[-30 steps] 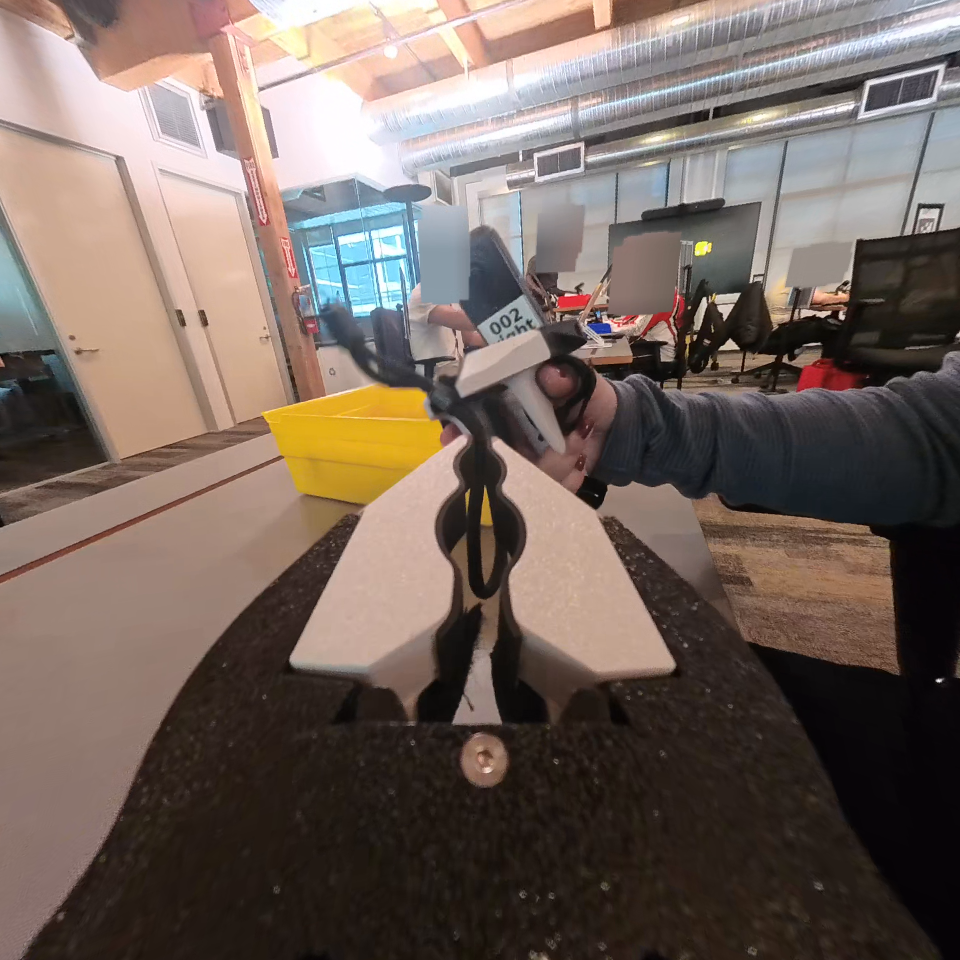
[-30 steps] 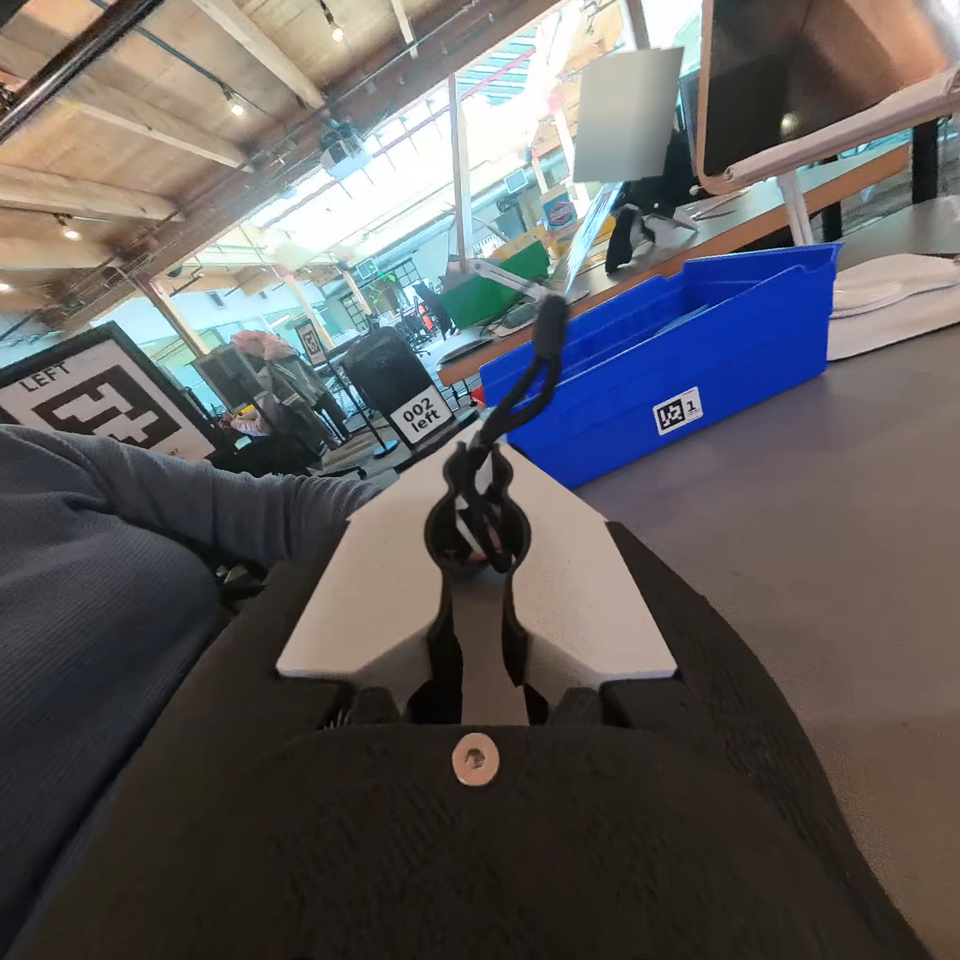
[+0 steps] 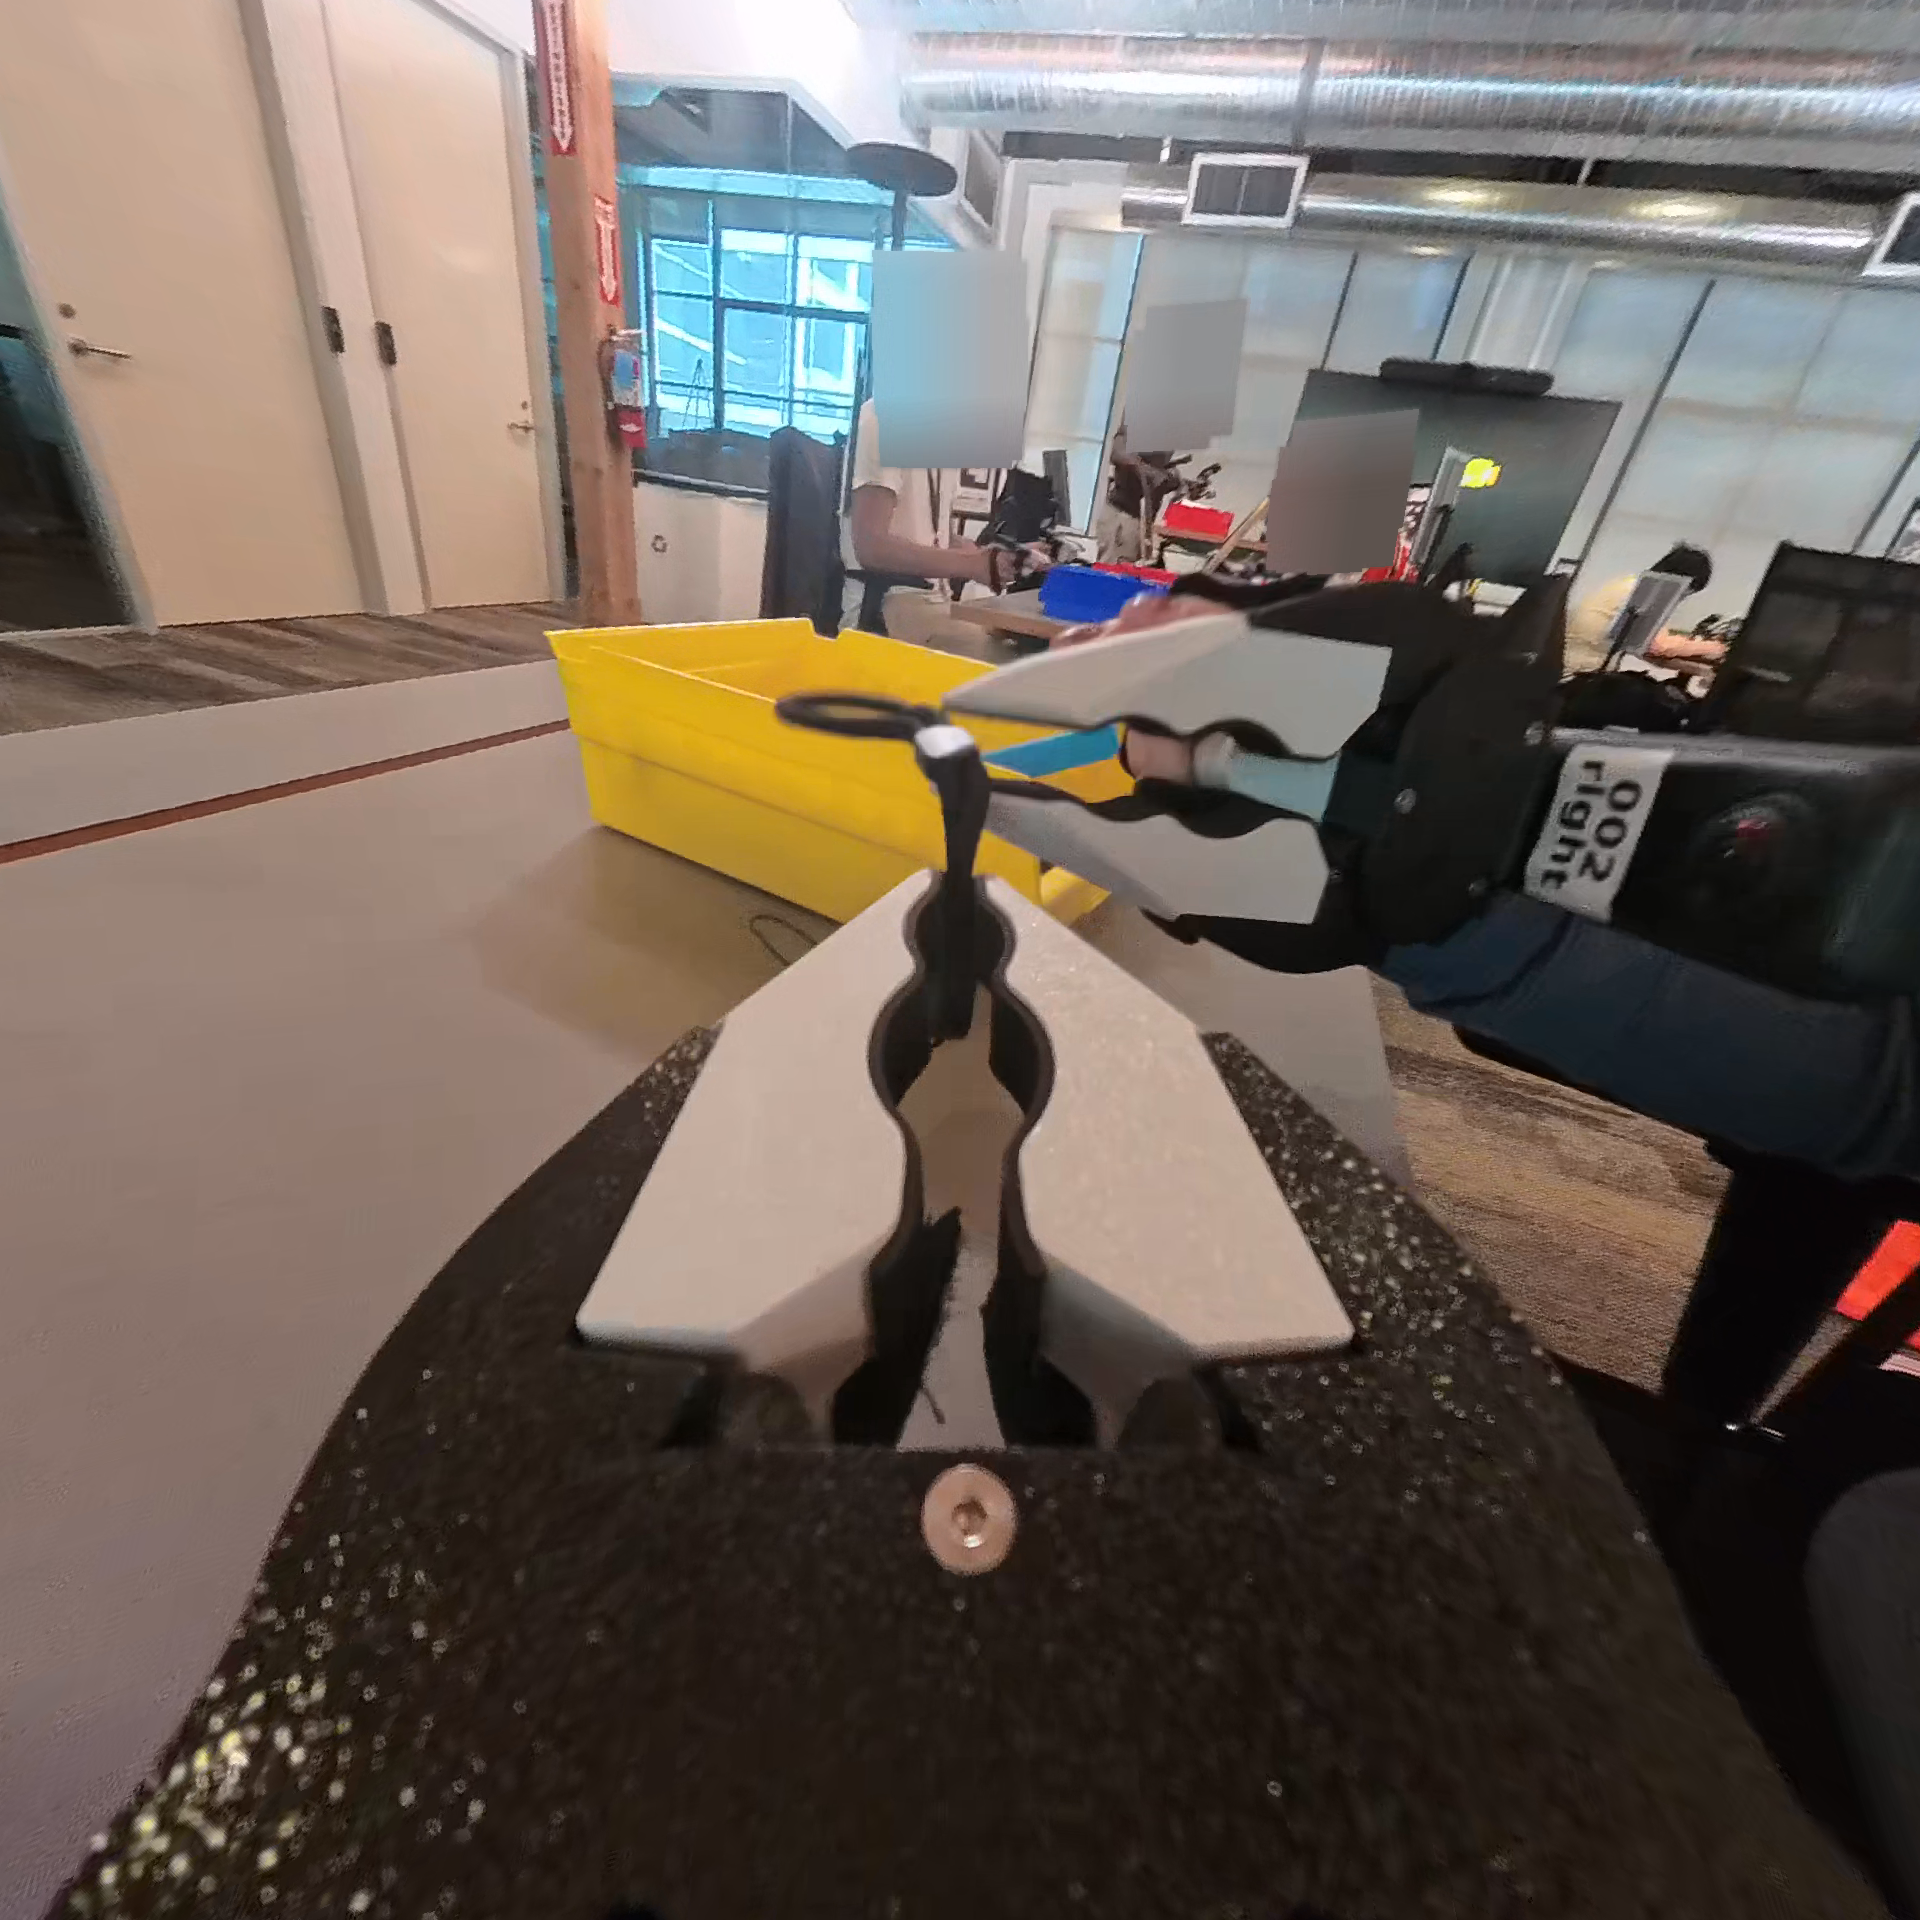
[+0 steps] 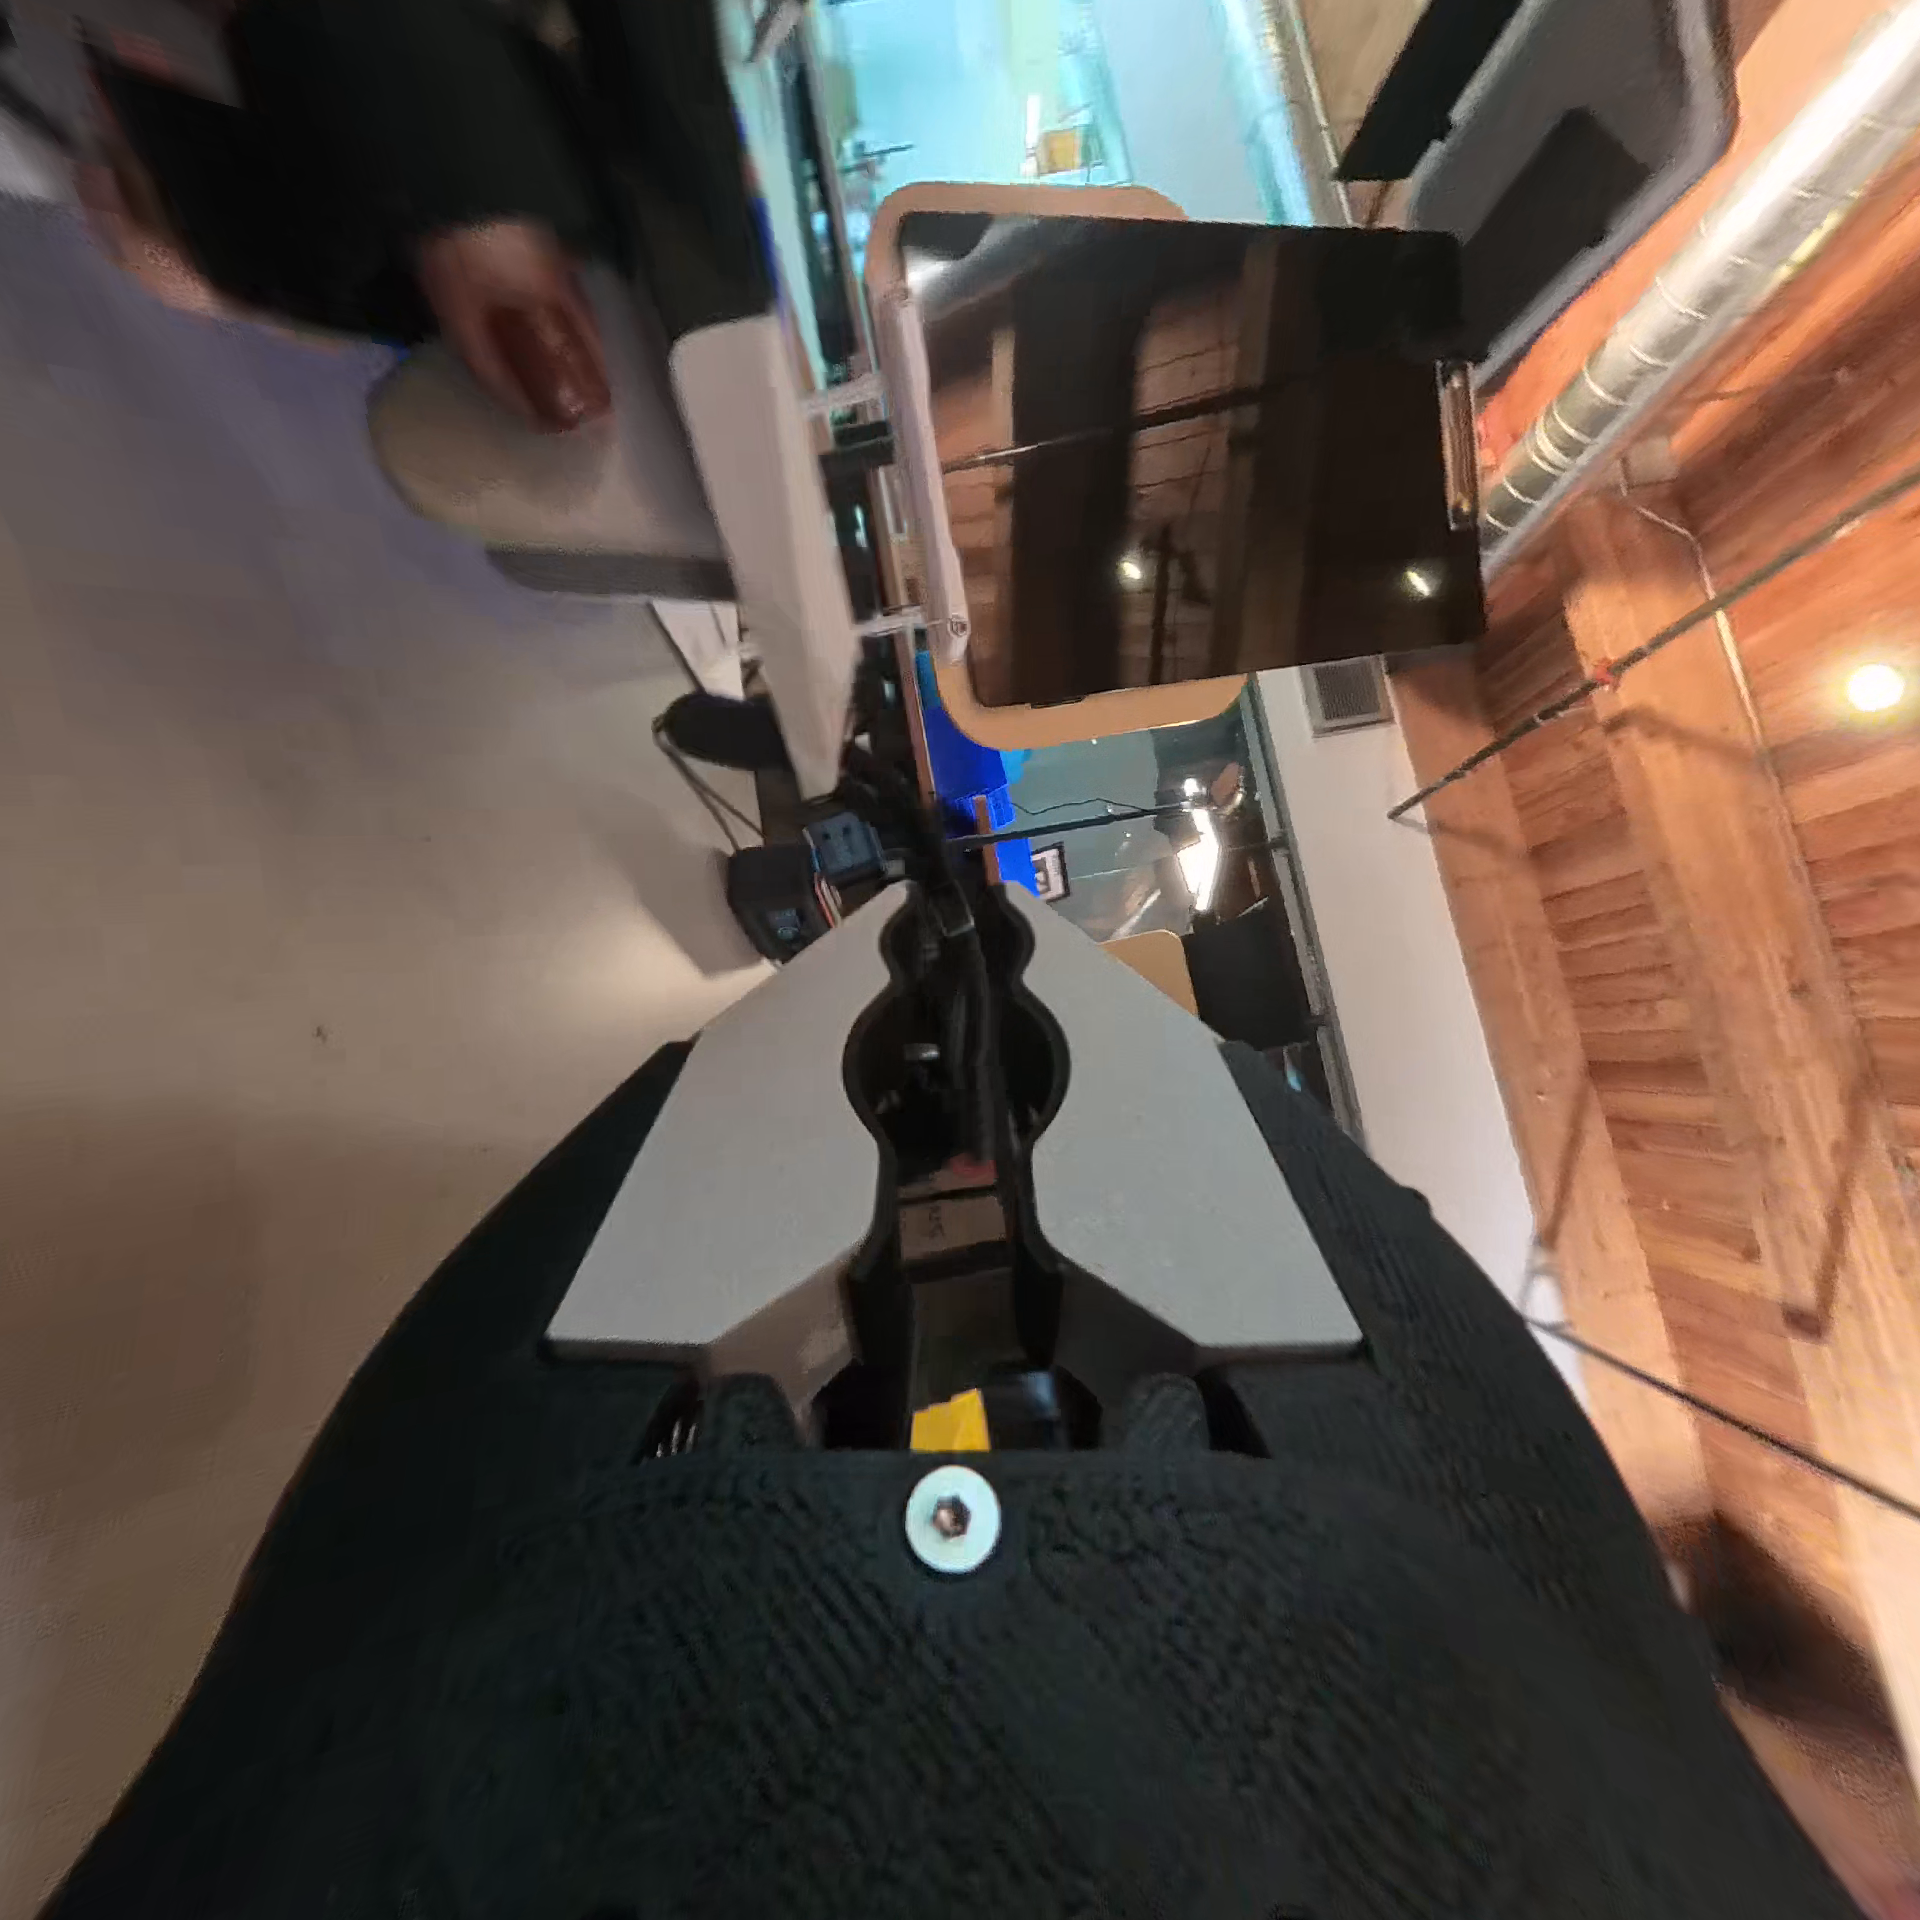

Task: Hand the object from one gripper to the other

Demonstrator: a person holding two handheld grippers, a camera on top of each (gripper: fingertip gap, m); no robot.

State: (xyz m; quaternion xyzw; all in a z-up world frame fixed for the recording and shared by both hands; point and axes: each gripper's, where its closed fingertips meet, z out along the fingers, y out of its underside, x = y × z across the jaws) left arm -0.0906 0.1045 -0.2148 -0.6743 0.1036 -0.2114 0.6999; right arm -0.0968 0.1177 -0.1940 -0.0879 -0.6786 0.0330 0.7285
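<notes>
Black elastic loop with a small white tag (image 3: 940, 821), hair-tie-like, is pinched by both tongs at once, mid-air above the grey table (image 3: 260, 1039). Left tongs (image 3: 961, 914): tips closed on the loop's lower strand, which runs up from between them. Right tongs (image 3: 971, 753) come in from the right of the left ones, rolled on their side, tips nipping the loop just above the left tips; from the side there's a gap between the fingers further back, but the tips look clamped on the cord. One ring of the loop sticks out beyond the right tips, toward the yellow bin (image 3: 727, 727) sitting on the table past both tongs. Right wrist view is blurred and rotated; right tongs (image 4: 951, 914) show dark cord bunched between the fingers, so the grip reads as real. A tablet on a stand (image 4: 1174, 447) sits ahead of them there. Step, as I judge it: the overlap point of the handover, both holding, neither let go. Which way the transfer goes can't be told from this. Next move calls for one pair to open while the other holds firm, then separate along the cord. Risk: stretchy cord snaps back or snags on a scalloped finger edge.
</notes>
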